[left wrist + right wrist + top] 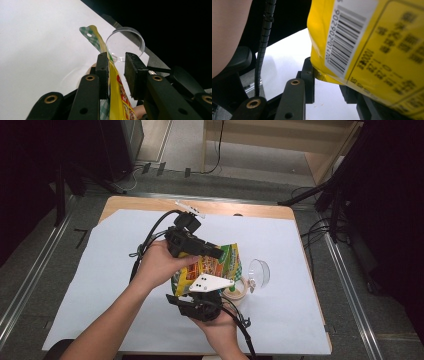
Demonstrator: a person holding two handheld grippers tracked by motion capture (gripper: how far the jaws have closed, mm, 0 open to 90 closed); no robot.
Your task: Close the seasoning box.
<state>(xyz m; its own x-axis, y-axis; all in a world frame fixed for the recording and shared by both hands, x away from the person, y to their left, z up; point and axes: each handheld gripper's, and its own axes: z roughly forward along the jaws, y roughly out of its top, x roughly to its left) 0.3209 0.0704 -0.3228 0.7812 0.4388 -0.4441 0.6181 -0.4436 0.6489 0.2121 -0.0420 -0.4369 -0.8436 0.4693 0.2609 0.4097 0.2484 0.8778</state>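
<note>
A person's left claw [212, 251] pinches the top of a yellow snack packet [222, 265] above the white tabletop [100, 285], though its right pad stands a little off the film. At the packet's lower edge sits the right claw [197, 296]; whether it grips cannot be told. Judging by the pose, opening it cleanly wants firm holds on both ends. The packet is glossy yellow with green check and a barcode; beyond it lies a clear round lid [260, 272].
</note>
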